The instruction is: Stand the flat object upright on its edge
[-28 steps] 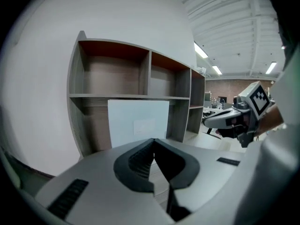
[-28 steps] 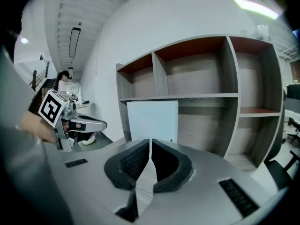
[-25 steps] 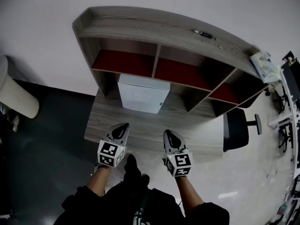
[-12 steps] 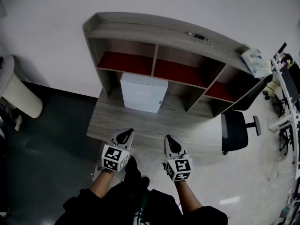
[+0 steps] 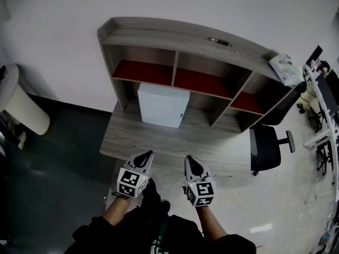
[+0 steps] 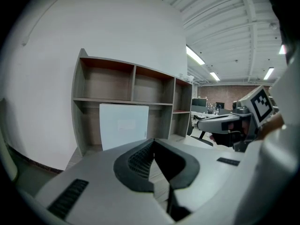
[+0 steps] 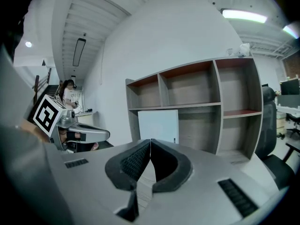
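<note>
Seen from the head view, a wooden desk (image 5: pixel 159 139) carries a shelf unit (image 5: pixel 180 41) at its back, and the white flat panel (image 5: pixel 161 106) is at the rear of the desktop. It is already upright on its lower edge, with its broad face turned towards the person. It sits under the lower shelf board, below the left compartment and reaching just past the first divider. Its long bottom edge runs from 9 o'clock to 3 o'clock across the desk. Whether it leans on the back wall or stands free cannot be told. The left gripper (image 5: pixel 144 159) hovers at the desk's front edge with its jaws pressed together on nothing, and the panel lies between 12 and 1 o'clock from it, well apart. The right gripper (image 5: pixel 189 160) hangs just beside it, also closed and empty, with the panel at about 11 o'clock. In the right gripper view the panel stands almost dead ahead of the jaws, while in the left gripper view it sits off towards 11 o'clock. Both grippers look about equally far away, so either could reach it. The task appears complete as things stand.
</note>
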`<state>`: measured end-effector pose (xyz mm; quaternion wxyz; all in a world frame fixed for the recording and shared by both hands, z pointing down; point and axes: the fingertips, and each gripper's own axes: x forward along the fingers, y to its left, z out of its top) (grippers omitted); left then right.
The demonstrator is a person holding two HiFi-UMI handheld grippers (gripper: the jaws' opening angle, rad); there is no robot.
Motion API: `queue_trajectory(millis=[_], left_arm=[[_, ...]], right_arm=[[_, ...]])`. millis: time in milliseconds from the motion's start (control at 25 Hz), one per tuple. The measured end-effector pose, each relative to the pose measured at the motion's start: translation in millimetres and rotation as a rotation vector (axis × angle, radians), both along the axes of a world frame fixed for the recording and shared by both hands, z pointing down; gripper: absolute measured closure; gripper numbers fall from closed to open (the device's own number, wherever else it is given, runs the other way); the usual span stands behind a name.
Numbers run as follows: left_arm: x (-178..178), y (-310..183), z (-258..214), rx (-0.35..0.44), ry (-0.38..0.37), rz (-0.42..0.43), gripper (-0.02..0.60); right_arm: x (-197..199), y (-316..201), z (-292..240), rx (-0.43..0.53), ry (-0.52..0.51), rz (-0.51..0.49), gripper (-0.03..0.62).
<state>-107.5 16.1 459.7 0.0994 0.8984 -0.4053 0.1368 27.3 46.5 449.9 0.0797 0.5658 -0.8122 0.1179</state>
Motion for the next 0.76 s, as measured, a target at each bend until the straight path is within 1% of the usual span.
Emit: queue_trajectory(millis=[760], left_arm=[[-12.6,15.6,5.2,-0.016,-0.009,0.007,0.571]], right_arm=[[-11.1,14.2,1.0,-0.004,-0.005,-0.006,0.56]])
